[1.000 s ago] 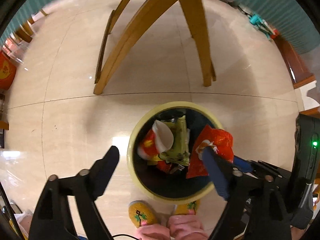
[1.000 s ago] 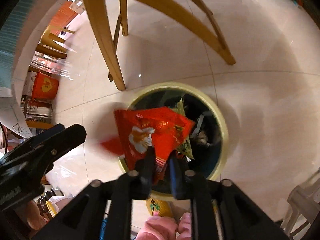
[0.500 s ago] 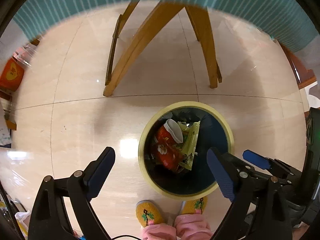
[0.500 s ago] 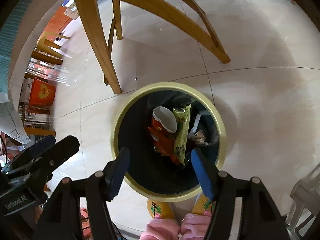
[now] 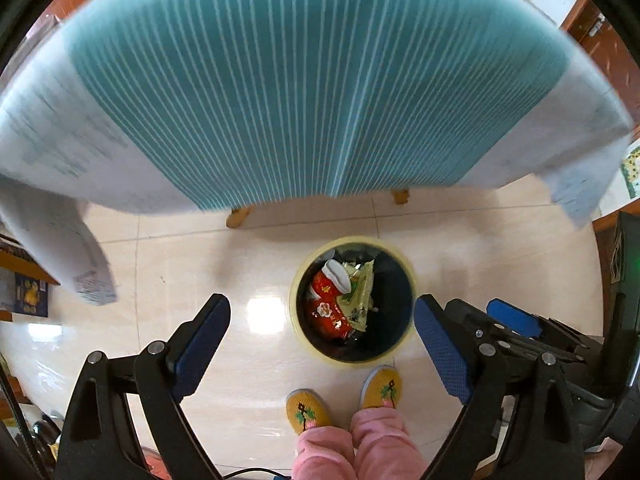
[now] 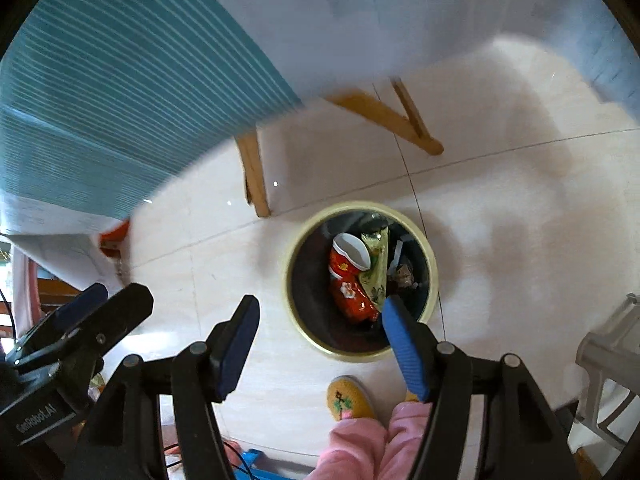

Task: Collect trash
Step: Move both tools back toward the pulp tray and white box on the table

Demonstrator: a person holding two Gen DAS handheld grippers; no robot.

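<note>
both grippers, left (image 5: 322, 330) and right (image 6: 320, 322), hang empty with fingers wide above the bin (image 5: 298, 280); red wrapper (image 6: 352, 300) lies inside.

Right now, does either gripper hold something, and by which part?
Nothing is held: left gripper and right gripper are open above the trash bin.

Glossy tiled floor (image 5: 240, 344), wooden table legs (image 6: 254, 176), striped cloth (image 5: 312, 80), shiny foil wrappers (image 6: 354, 300).
</note>
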